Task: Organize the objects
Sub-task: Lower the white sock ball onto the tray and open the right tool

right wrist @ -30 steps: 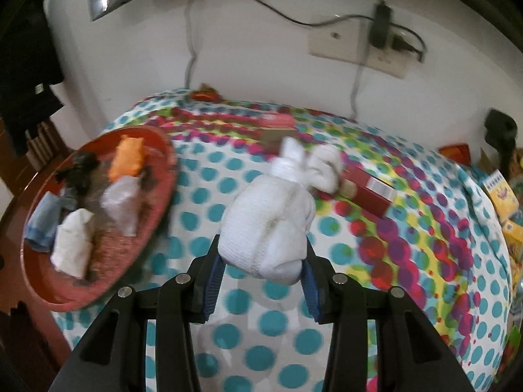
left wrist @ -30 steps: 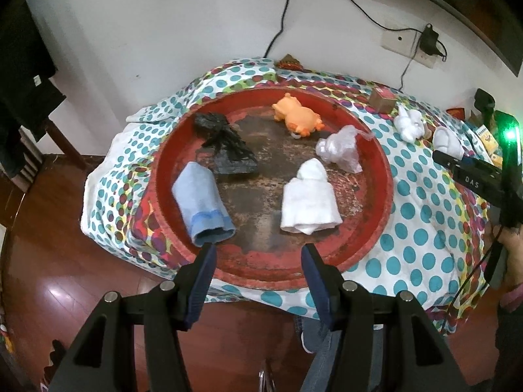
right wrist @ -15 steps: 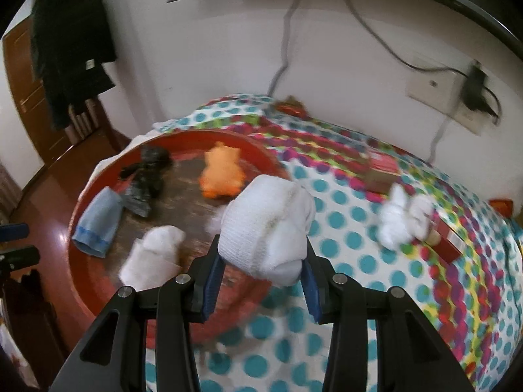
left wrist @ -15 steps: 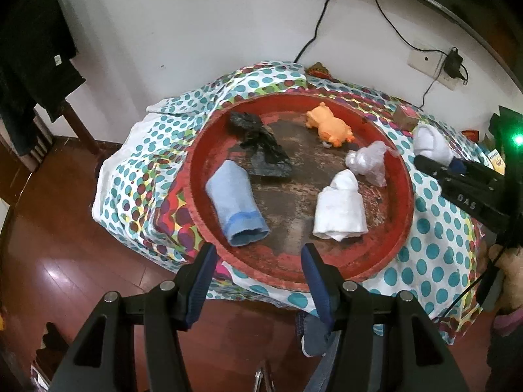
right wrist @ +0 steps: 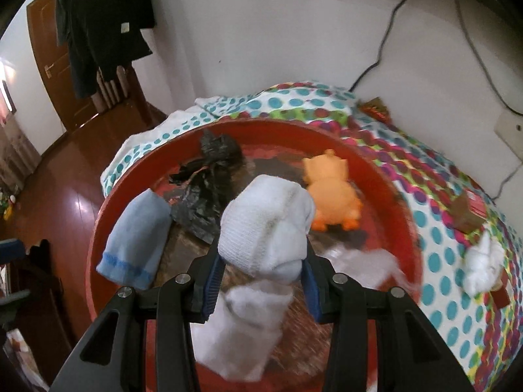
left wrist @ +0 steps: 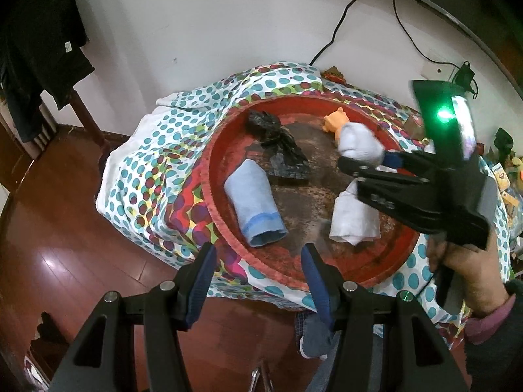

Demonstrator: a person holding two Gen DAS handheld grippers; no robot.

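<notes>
Now my right claw, pinching the white sock, hangs over the tray; left claw stays spread.

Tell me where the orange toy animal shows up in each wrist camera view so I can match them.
Left wrist: orange toy animal upper right of centre, at the red tray's far side, partly hidden by the held white sock.
Right wrist: toy just right of centre, behind that sock.
Shared landmark: blue sock.

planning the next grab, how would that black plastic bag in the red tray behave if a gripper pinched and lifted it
The black plastic bag looks crumpled and thin, so it would probably sag limply and feel light. Its glossy film may slip between the pads. Lying flat in the red tray, it seems unlikely to roll.
</notes>
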